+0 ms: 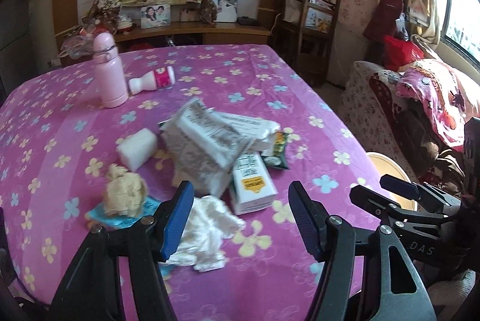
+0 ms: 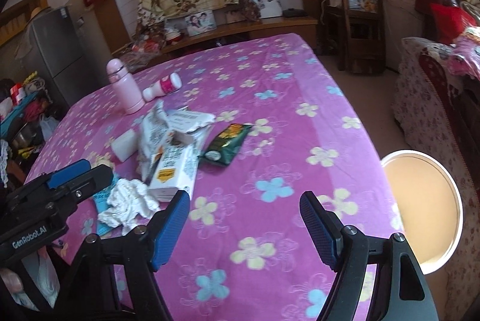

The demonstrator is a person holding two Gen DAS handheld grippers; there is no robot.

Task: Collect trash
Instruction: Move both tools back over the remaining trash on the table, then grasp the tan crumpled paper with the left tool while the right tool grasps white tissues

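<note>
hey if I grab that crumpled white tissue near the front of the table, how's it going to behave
The crumpled white tissue looks soft and loosely wadded, so it will probably squash flat between the pads and weigh almost nothing. Its ragged folds suggest that it may tear or trail. It lies partly over a blue wrapper, which might drag along.

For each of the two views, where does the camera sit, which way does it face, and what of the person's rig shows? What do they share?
Left wrist: on the left gripper, looking down across the pink flowered table at the trash pile; its open blue fingers frame the white tissue; the right gripper shows at right.
Right wrist: on the right gripper, facing the same table with the round bin beside it; the left gripper shows at left.
Shared: white carton, pink bottle.
</note>
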